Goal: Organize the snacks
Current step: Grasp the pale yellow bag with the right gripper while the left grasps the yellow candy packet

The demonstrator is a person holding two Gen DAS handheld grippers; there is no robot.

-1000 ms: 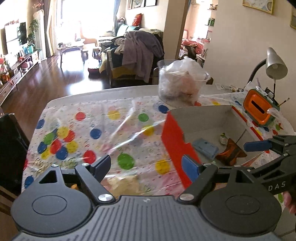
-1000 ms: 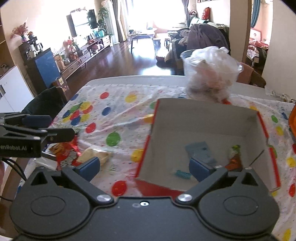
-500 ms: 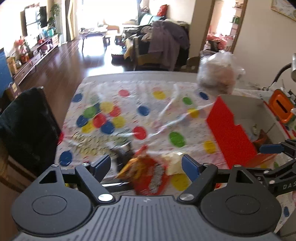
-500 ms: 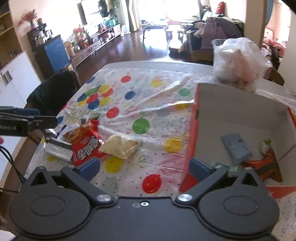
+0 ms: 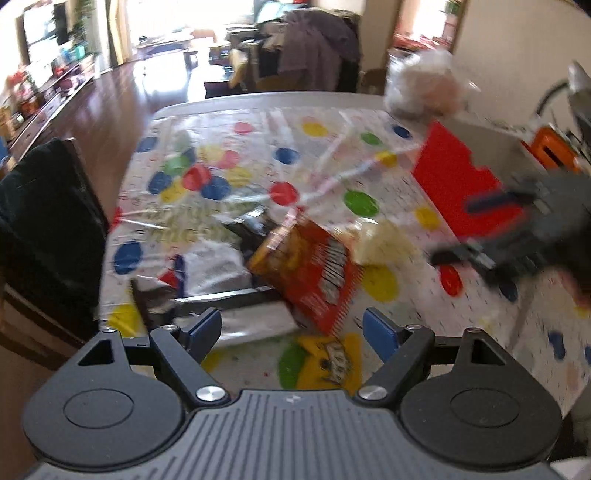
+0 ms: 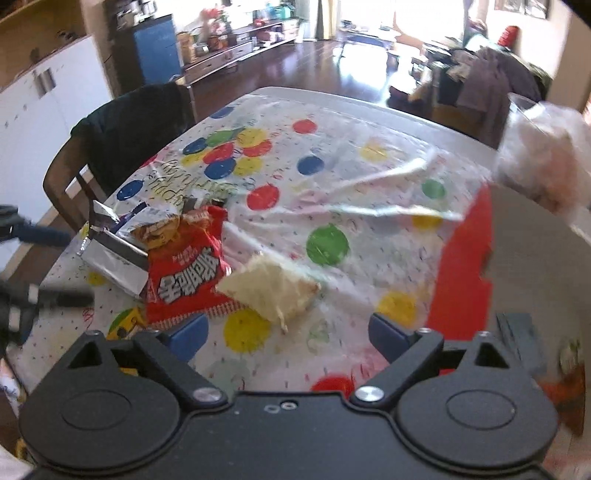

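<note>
Left gripper (image 5: 291, 328): jaws apart, nothing between, above near-left table edge over a yellow packet (image 5: 328, 363). Snack pile near left on the dotted tablecloth (image 6: 332, 177): silver packet (image 6: 110, 262) leftmost, red packet (image 6: 188, 273) overlapping it, pale cream packet (image 6: 269, 291) touching red's right side. Right gripper (image 6: 286, 338): jaws closing, nothing between, just near side of cream packet. Red box (image 6: 465, 258) at right, open top, a few snacks inside, blurred.

Bright daylight floods in from the far windows (image 5: 155, 22), blown out to white glare. Both fisheye views bend at the edges. Motion blur smears the counter (image 6: 332, 155).
</note>
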